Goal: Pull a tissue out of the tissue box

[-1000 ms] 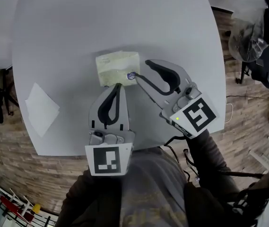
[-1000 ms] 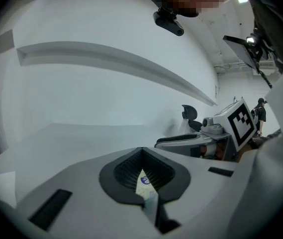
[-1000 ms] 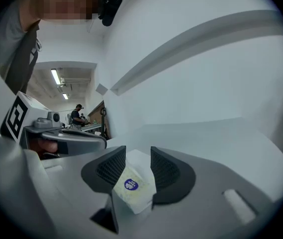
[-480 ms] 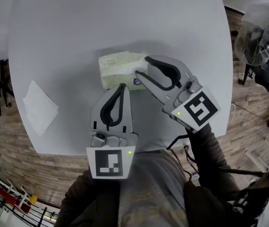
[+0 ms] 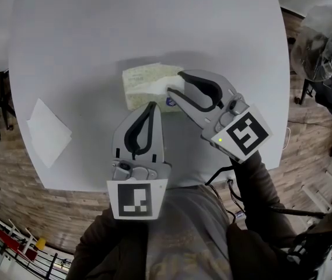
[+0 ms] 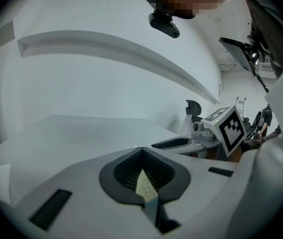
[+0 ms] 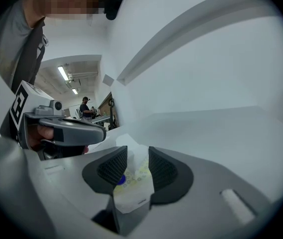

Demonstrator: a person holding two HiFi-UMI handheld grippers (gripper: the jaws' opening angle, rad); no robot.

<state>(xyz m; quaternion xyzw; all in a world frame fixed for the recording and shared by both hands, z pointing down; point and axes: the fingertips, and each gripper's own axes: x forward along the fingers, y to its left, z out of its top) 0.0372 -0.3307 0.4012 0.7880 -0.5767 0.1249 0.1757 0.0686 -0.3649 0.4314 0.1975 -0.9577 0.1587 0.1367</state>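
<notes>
White worktop (image 5: 66, 51): right tongs (image 5: 174, 84) lowered over tissue box (image 5: 136, 80), still released, just narrowing round tissue (image 5: 160, 86); left tongs (image 5: 150, 105) clenched, empty. Pinch likely next.

Head view: overhead, steeply down on surface (image 5: 66, 39), left gripper (image 5: 149, 105), right gripper (image 5: 174, 83), tissue box (image 5: 136, 86). Each gripper view: low, close behind own jaws, facing across surface. Shared by all: tissue box, surface. Each gripper view catches other gripper at its side.
</notes>
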